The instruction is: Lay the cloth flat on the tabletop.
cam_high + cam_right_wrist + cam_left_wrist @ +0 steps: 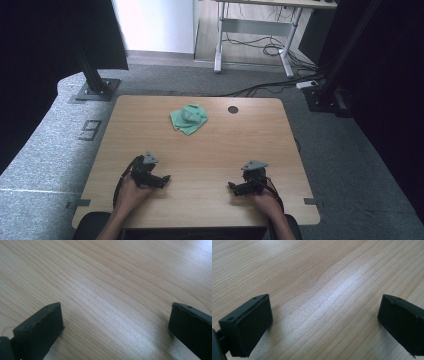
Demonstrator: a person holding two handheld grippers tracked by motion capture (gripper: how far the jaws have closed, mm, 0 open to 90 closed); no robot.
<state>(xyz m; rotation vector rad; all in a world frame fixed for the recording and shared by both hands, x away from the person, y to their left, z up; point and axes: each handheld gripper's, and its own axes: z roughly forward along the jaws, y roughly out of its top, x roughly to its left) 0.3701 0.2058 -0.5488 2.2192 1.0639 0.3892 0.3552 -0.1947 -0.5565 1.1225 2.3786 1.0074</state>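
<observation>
My left gripper (pixel 159 180) and right gripper (pixel 237 189) rest near the desk's front edge, jaws wide apart, nothing between them. The crumpled green cloth (pixel 188 119) lies near the back edge, left of centre. Expect it light, soft, limp: pinch a raised fold. The light wooden desk (pixel 210 150) between offers bare room.
</observation>
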